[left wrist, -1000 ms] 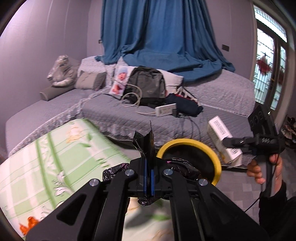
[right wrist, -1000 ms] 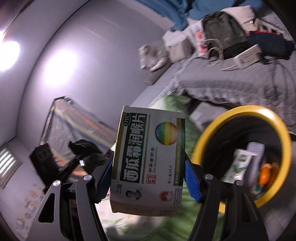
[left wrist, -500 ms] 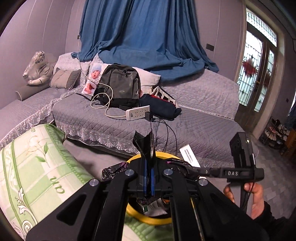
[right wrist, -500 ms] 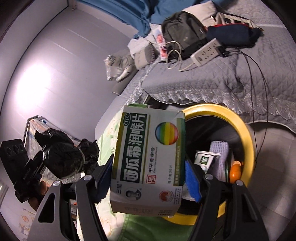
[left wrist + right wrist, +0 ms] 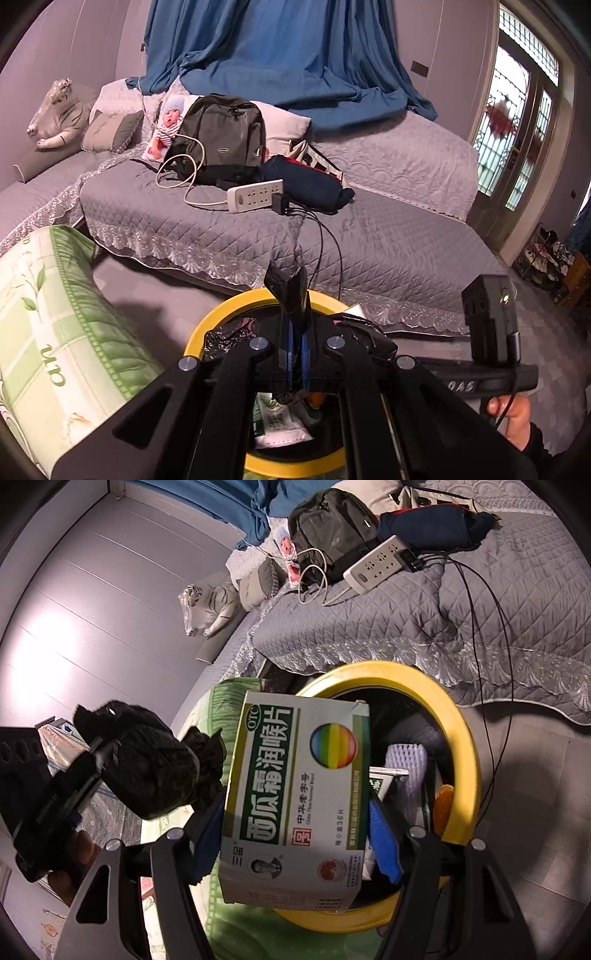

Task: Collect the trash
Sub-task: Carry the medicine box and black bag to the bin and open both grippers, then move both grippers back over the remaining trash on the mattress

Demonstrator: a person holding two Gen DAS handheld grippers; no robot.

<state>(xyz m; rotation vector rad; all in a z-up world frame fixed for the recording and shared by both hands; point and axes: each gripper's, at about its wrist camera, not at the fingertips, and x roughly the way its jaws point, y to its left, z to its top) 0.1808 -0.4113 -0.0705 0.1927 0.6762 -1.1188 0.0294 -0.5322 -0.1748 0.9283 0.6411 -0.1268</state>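
While clenched on a black bag [image 5: 147, 771], left fingers [image 5: 294, 354]; right fingers [image 5: 295, 834] grasping "OTC" box [image 5: 295, 794].

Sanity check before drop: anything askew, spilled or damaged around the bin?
Nothing spilled or damaged. Both loads sit over the yellow-rimmed bin: the right claw grips the medicine box squarely, the left claw pinches the crumpled black bag. The box's top flap looks slightly bent.
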